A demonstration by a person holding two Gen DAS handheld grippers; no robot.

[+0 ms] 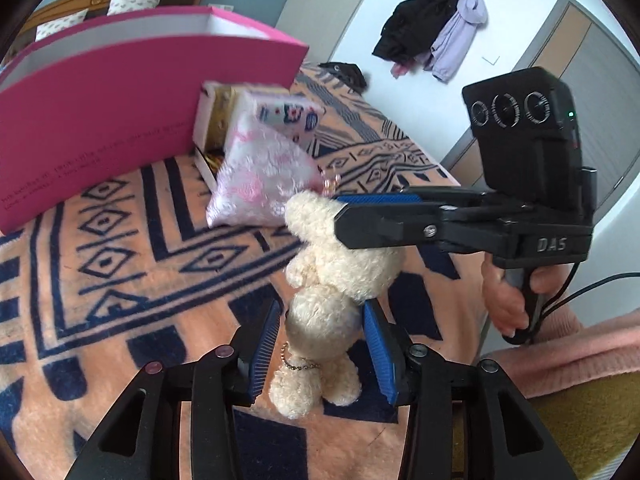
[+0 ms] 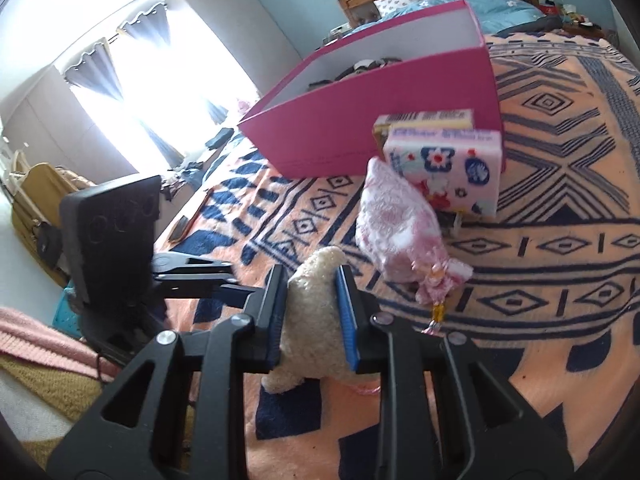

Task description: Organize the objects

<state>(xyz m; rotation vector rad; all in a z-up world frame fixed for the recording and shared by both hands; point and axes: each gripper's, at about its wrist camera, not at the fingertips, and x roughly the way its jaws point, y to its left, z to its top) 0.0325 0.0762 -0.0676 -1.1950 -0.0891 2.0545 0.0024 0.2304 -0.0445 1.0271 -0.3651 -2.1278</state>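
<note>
A cream plush toy (image 1: 340, 272) with a small ball chain stands upright on the orange and navy blanket (image 1: 120, 280). My left gripper (image 1: 322, 308) is open, its blue pads on either side of the toy's lower body, close to it but not squeezing. My right gripper (image 1: 340, 216) comes in from the right and is shut on the toy's head. In the right wrist view the plush toy (image 2: 316, 312) is pinched between the pads of the right gripper (image 2: 309, 276). Behind it lie a pink patterned pouch (image 2: 396, 232), a flowered pink pack (image 2: 444, 168) and an open magenta box (image 2: 380, 128).
The magenta box (image 1: 120, 112) stands at the back left with the pouch (image 1: 260, 176) and flowered pack (image 1: 288, 116) beside it. A yellowish carton (image 2: 424, 118) leans behind the pack. Coats (image 1: 432, 32) hang on the wall. A hand (image 1: 504, 300) and pink sleeve (image 1: 560, 352) are at the right.
</note>
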